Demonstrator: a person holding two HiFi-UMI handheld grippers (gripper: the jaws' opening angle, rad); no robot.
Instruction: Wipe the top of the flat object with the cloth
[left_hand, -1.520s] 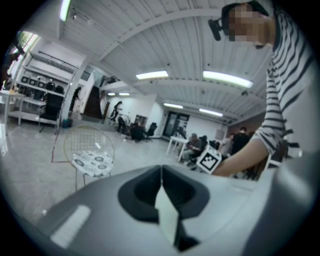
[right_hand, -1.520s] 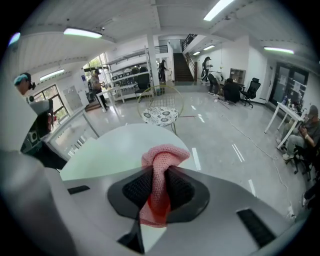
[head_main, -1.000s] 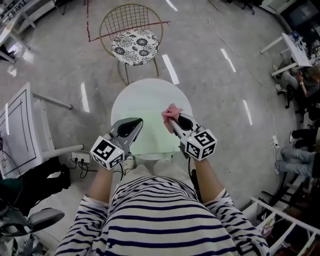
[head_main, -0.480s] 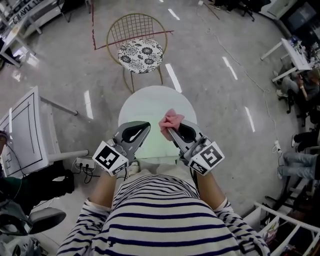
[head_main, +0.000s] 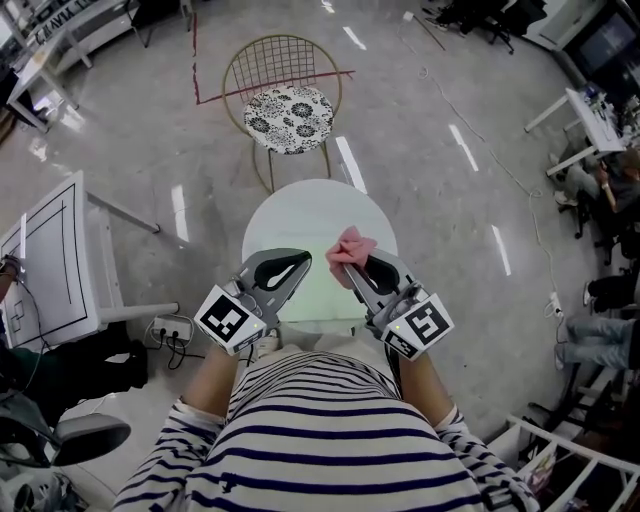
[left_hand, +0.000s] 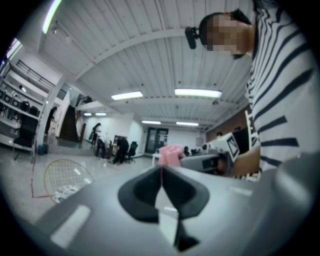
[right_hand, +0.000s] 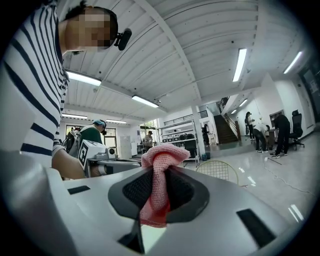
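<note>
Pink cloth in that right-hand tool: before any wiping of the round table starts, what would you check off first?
1. Right gripper shut on the pink cloth: ok.
2. A bunch of cloth sticks out past the jaw tips: ok.
3. Left gripper shut, with nothing in it: ok.
4. Cloth resting on the round table: not ok; the right gripper view shows it held in the air with the room behind it.
5. Chair stands apart from the table, on its far side: ok.
</note>
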